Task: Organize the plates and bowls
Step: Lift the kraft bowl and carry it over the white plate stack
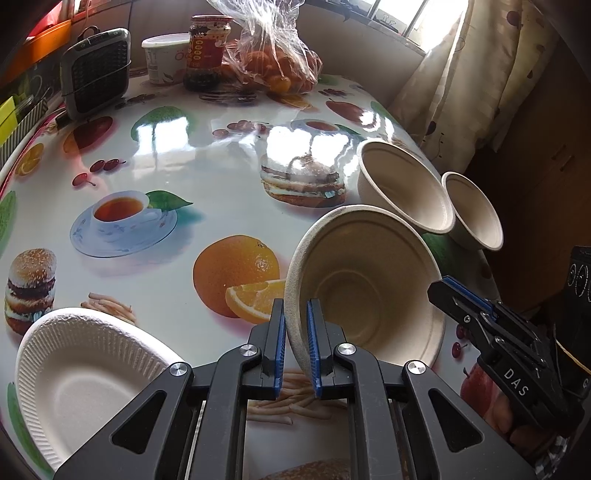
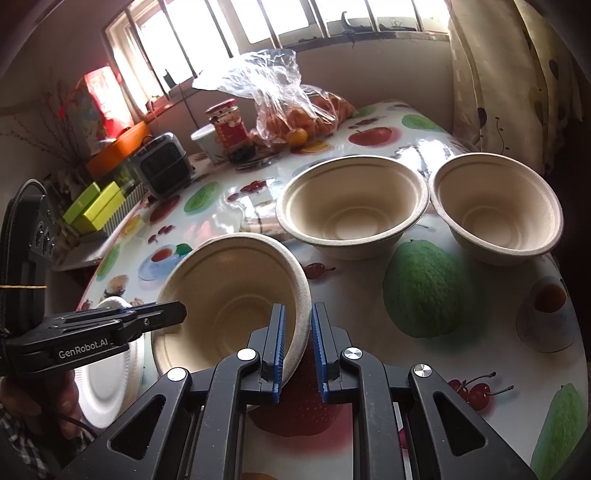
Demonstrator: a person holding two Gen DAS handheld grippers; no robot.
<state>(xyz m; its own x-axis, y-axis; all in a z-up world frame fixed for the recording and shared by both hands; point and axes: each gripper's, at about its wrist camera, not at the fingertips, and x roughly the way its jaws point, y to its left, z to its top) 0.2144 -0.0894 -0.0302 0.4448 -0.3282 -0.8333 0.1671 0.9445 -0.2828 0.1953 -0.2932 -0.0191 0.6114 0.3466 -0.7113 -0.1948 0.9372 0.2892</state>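
A round table (image 2: pixel 436 155) is covered by a glossy cloth printed with fruit, burgers and teacups, and bright window glare is reflected in its surface. A barred window (image 2: pixel 229 26) is set in the wall behind it, and strong daylight is let in. A pale curtain (image 2: pixel 491 74) with a dark cherry pattern is hung at the right. At the far side of the table, a clear bag of oranges (image 2: pixel 295 114), a red-labelled jar (image 2: pixel 229 125), a white tub (image 1: pixel 164 57) and a small grey heater (image 1: pixel 96 70) are seen. Green and orange boxes (image 2: pixel 99 206) are stacked along the left wall.
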